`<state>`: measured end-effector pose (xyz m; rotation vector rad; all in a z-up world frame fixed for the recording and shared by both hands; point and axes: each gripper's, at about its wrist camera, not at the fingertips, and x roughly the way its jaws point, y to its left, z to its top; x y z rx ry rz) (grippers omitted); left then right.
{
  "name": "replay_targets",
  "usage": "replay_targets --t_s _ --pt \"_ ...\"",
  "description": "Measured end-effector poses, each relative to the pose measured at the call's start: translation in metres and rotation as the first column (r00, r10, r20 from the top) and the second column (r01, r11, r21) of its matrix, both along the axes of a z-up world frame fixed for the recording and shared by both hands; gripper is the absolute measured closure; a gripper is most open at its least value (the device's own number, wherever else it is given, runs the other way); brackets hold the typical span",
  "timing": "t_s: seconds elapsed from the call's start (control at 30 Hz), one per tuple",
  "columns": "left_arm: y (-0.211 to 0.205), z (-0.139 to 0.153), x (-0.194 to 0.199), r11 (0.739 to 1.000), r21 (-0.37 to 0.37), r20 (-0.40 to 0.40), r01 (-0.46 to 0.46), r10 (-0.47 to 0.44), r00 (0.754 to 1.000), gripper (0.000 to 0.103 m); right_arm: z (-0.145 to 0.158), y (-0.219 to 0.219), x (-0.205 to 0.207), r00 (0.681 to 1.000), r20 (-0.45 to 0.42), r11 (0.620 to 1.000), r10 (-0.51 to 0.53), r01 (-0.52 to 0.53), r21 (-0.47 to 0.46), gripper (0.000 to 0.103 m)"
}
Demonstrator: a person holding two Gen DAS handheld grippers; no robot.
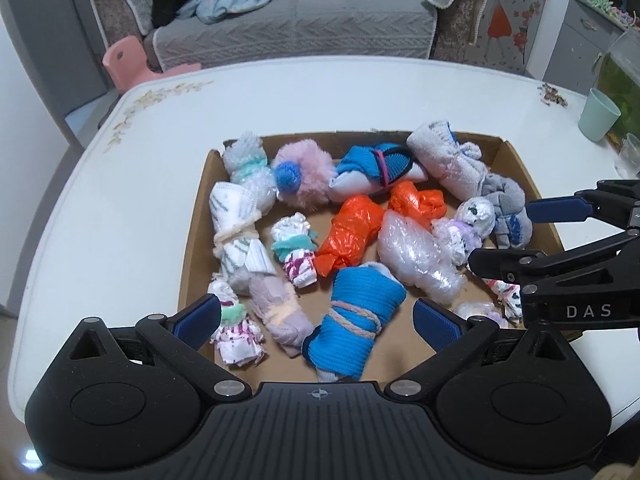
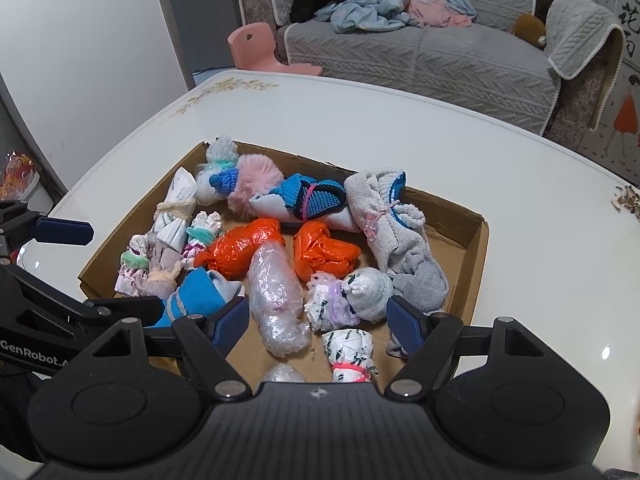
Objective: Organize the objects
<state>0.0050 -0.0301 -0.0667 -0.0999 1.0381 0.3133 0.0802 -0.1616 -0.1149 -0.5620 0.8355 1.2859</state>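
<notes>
A shallow cardboard box [image 1: 198, 240] [image 2: 474, 240] on a white table holds several rolled, tied bundles: socks, orange bags [image 1: 350, 228] [image 2: 244, 250], bubble wrap [image 1: 416, 260] [image 2: 276, 296], a pink pompom [image 1: 304, 176]. My left gripper [image 1: 318, 322] is open and empty, its jaws either side of a blue sock roll [image 1: 352, 320] at the box's near edge. My right gripper [image 2: 318, 320] is open and empty above the near right of the box, over the bubble-wrap roll and a white bundle with a pink band [image 2: 350, 354]. Each gripper shows in the other's view.
The white table [image 1: 120, 200] [image 2: 520, 184] extends around the box. A green cup [image 1: 599, 115] and a glass stand at the table's right edge by a fish tank. A grey sofa [image 1: 288, 24] with clothes and a pink stool [image 1: 124, 60] lie beyond.
</notes>
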Motion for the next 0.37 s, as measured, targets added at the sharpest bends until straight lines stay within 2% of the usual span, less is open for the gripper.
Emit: replay_targets --t_s 0.23,0.37 --pt "-0.001 0.008 -0.004 1.000 -0.004 0.049 0.015 -0.015 0.999 0.001 -0.001 0.000 -0.001 1.000 0.000 1.000 0.004 -0.004 -0.001 0.030" --pt "-0.006 0.011 -0.003 0.999 0.035 0.063 0.030 -0.032 0.998 0.001 -0.001 0.001 -0.002 1.000 0.000 1.000 0.009 -0.009 -0.003 0.030"
